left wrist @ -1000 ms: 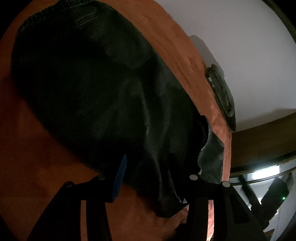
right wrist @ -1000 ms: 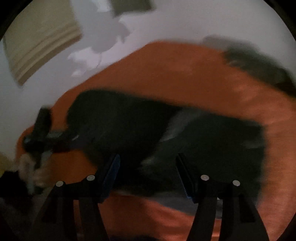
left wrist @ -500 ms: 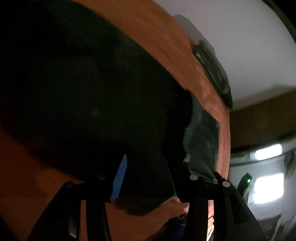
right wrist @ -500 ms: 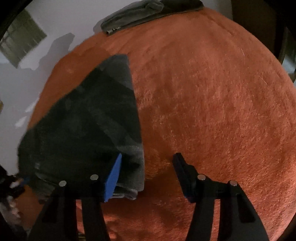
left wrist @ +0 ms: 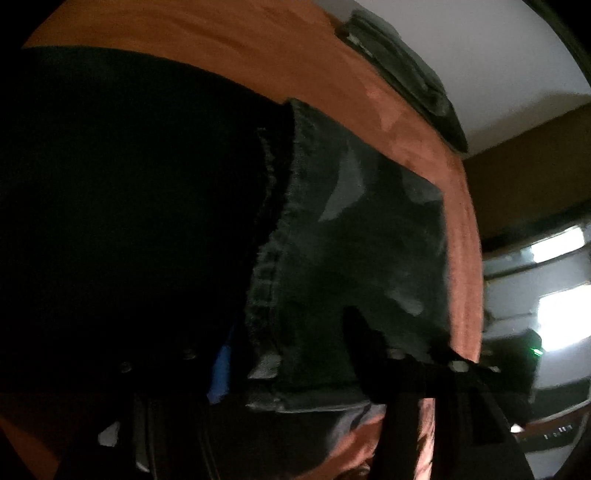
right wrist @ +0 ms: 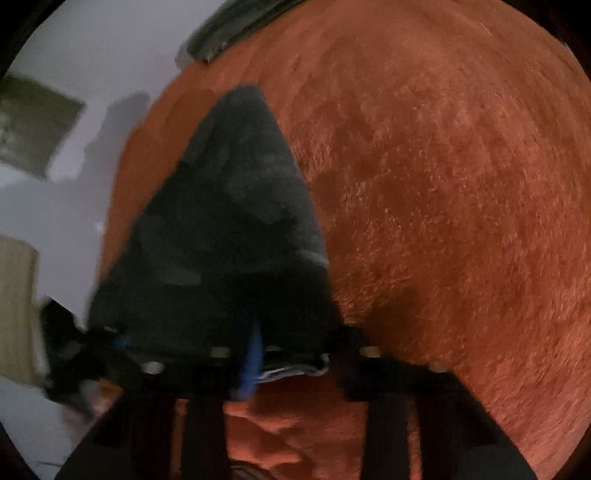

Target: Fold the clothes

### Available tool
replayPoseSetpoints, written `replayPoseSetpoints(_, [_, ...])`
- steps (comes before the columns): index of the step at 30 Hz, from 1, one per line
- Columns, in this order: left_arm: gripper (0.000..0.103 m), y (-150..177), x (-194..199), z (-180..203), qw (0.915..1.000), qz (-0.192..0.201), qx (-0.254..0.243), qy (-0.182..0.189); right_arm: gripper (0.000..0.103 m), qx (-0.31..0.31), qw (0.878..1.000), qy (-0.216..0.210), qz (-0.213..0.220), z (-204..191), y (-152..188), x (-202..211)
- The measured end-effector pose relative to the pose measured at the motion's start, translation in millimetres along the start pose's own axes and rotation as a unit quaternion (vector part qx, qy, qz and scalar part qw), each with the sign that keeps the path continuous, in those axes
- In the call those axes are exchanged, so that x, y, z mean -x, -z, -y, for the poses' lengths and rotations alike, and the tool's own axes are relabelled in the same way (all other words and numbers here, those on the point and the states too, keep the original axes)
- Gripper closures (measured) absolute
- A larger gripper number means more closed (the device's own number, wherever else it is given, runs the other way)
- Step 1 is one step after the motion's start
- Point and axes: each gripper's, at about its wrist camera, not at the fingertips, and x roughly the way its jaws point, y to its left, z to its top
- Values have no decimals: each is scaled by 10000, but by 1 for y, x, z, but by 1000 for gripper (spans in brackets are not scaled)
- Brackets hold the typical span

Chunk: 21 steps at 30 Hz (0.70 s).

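Tongs, left (left wrist: 291, 365): just been closing, fabric between, clenched on the near hem of the dark garment (left wrist: 354, 236); garment lies on the orange blanket (left wrist: 229, 33), one layer doubled over; tongs, right (right wrist: 295, 354): just been closing too, pinching the garment's near corner; first fold looks made, further folds remain; another dark piece (left wrist: 406, 77) waits at the blanket's far edge.

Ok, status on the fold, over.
Both tongs just closing, dark cloth between them: left tongs, right tongs. Dark garment on orange blanket. Second folded garment at far edge, clear of the work.
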Motion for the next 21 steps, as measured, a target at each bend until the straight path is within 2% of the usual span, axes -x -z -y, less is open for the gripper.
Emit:
replayPoseSetpoints(3, [88,6,-3,-16,9986,-9,324,408,85,79,9995,-206,240,-6,2,19])
replayPoseSetpoints(6, [88,10,-9,-20,9982,11,325,508,85,76,10000,27,52,6,2,-1])
replayPoseSetpoints(9, [88,13,-8,-14,9987,76,162,476,86,-491,9986,-197,18,23,6,-7])
replayPoseSetpoints(11, [88,14,-8,-13,9984,105,133,539,87,-132,9993,-233,269,6,5,10])
replayPoseSetpoints(13, [87,14,-10,-15,9971,112,273,708,87,-21,9995,-223,216,7,2,8])
replayPoseSetpoints(14, [85,13,-12,-17,9961,86,351,808,87,-279,9988,-379,130,20,2,1])
replayPoseSetpoints(16, [85,12,-16,-20,9942,38,449,981,87,-942,9903,-1021,-19,58,0,-16])
replayPoseSetpoints(18, [85,14,-18,-19,9932,12,443,1081,87,-1154,9827,-1448,0,81,5,-25])
replayPoseSetpoints(19, [85,15,-18,-18,9933,20,402,1079,87,-1075,9820,-1555,46,85,7,-27])
replayPoseSetpoints(21, [85,15,-17,-15,9942,41,309,1033,87,-821,9864,-1420,55,77,5,-23])
